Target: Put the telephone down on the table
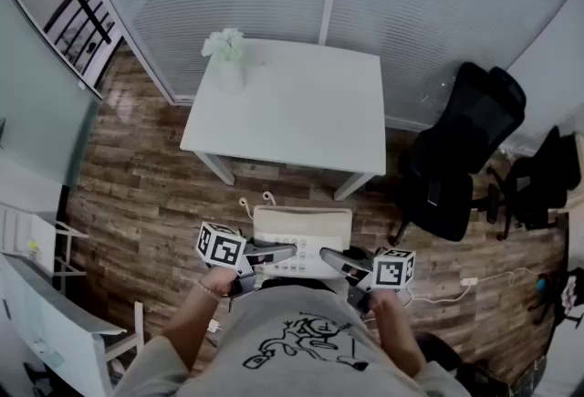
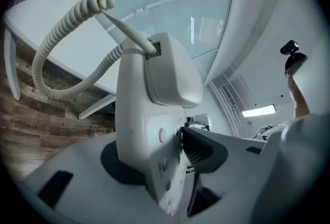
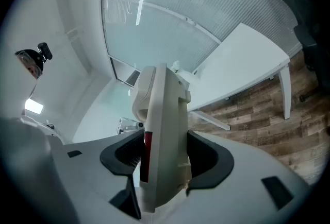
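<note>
A beige desk telephone (image 1: 302,234) hangs in the air in front of me, above the wooden floor and short of the white table (image 1: 301,108). My left gripper (image 1: 282,252) is shut on its left edge and my right gripper (image 1: 334,259) is shut on its right edge. In the left gripper view the telephone (image 2: 149,115) stands on edge between the dark pads, its handset (image 2: 172,76) resting on top and the coiled cord (image 2: 54,48) looping off to the left. The right gripper view shows the telephone's (image 3: 164,130) side clamped by the right gripper (image 3: 165,158).
A vase of pale flowers (image 1: 225,49) stands at the table's far left corner. To the right are a black office chair (image 1: 461,158) and cables on the floor (image 1: 474,281). A white shelf unit (image 1: 46,313) stands at my left, with blinds along the far wall.
</note>
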Tool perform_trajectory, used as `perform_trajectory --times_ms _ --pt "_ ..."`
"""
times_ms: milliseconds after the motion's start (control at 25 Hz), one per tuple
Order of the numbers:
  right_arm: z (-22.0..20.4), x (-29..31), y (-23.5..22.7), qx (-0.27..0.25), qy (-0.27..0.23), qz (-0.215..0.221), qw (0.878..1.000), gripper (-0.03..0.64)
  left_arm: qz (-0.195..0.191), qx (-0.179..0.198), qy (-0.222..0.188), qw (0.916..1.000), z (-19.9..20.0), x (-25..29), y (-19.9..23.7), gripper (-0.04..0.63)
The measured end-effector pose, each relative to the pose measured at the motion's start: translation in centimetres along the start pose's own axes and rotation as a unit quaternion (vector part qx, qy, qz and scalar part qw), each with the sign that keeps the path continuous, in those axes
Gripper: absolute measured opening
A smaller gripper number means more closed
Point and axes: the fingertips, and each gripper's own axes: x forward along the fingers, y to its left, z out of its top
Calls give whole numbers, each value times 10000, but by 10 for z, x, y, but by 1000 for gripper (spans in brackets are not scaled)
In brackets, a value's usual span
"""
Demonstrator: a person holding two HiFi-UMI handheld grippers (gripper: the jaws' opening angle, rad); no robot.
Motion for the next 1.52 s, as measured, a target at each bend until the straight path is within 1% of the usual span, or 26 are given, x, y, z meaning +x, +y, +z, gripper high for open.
perform_trajectory --times_ms 120,560,840,1040,1280,1520 --pt "-2 -1 0 51 1 -4 10000 270 -27 -71 -52 10000 -2 2 3 213" --pt "7 -9 -11 -7 87 -129 9999 272 31 -66 43 10000 5 14 4 213" --pt "15 -17 -22 22 128 -115 9998 273 4 -140 -18 9999 10 30 9 213" --pt "19 -24 -31 77 153 -113 9998 273 84 -154 22 9998 12 40 9 213" --pt "25 -31 -34 22 239 -84 9997 273 67 -180 -97 9998 14 50 7 213" --pt "27 -33 -37 24 283 -55 9996 273 101 -199 -110 9997 14 54 8 212"
